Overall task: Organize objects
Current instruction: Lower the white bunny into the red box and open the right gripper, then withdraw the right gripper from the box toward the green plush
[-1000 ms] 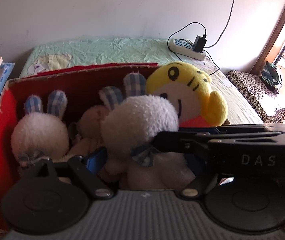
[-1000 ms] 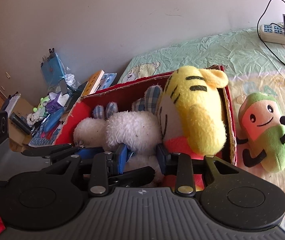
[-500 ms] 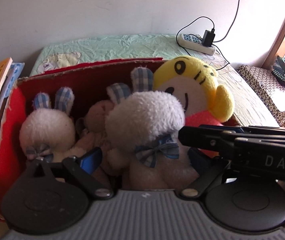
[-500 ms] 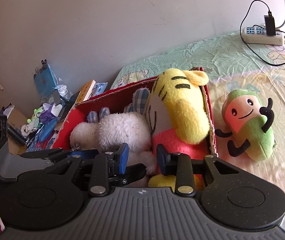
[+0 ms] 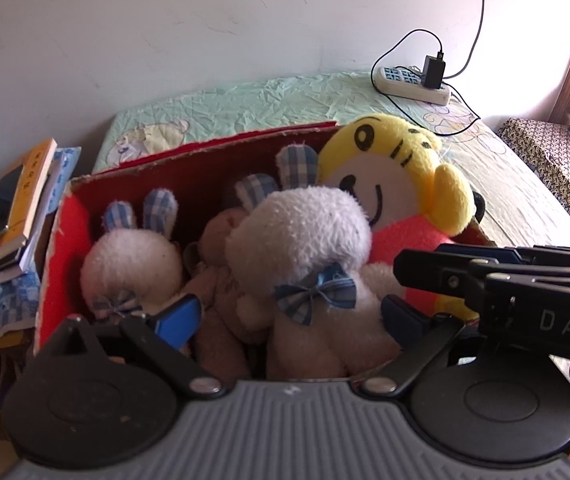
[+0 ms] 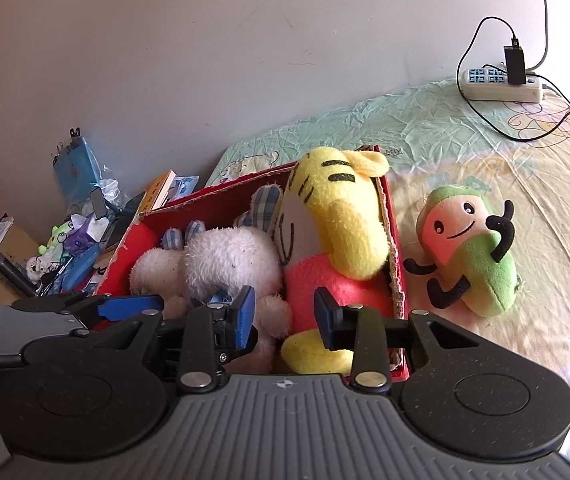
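Note:
A red cardboard box (image 5: 65, 240) on the bed holds a small white bunny (image 5: 129, 264), a brown bear (image 5: 221, 248), a bigger white bunny (image 5: 305, 236) with a blue checked bow, and a yellow tiger plush (image 5: 397, 172). My left gripper (image 5: 289, 318) hovers over the box's near end. Its jaws are opening, and they straddle the bigger bunny's body and the bear without pressing on them. My right gripper (image 6: 285, 316) hangs over the box's right end. Its jaws are opening slightly around the bunny's paw, with the tiger (image 6: 341, 216) behind. A green and pink plush (image 6: 469, 256) lies on the sheet right of the box.
A power strip (image 6: 501, 84) with a charger and cables lies at the bed's far end by the wall. Stacked books (image 5: 17, 208) and clutter (image 6: 73, 240) crowd the floor left of the box. A patterned stool (image 5: 553, 160) stands right of the bed.
My left gripper's jaws have spread wider around the bigger bunny. Both grippers have drawn back a little from the box. The right gripper's finger no longer crosses the bunny's bow.

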`<action>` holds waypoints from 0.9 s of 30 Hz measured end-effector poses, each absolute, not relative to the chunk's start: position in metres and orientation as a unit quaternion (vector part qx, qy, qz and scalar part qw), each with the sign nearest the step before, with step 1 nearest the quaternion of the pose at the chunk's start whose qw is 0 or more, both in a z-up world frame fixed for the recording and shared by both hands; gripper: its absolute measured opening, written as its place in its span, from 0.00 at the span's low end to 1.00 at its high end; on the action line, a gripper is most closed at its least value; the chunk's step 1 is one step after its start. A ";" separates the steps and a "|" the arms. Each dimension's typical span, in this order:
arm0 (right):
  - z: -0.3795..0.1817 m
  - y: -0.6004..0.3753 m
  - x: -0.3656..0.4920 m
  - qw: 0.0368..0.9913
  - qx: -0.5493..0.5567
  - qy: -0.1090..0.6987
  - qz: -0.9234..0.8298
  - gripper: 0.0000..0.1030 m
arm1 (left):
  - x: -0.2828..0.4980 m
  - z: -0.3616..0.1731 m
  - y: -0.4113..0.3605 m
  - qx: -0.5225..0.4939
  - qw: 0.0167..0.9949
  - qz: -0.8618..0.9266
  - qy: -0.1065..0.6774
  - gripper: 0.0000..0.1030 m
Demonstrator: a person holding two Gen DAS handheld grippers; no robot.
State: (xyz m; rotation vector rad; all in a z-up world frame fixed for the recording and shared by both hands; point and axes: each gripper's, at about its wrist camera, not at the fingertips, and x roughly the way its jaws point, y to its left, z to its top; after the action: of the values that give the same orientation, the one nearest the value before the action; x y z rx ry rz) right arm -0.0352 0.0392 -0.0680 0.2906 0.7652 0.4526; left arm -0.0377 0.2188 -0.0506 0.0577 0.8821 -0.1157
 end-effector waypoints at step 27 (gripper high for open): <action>-0.054 -0.004 -0.028 0.873 0.102 0.380 0.286 0.37 | -0.049 -0.031 0.179 0.038 0.898 0.096 0.428 0.95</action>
State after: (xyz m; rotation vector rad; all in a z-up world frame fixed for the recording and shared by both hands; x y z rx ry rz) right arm -0.0284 -0.0040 -0.0542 0.2141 0.7948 0.5984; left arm -0.0489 0.1795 -0.0306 0.0793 0.8857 0.1987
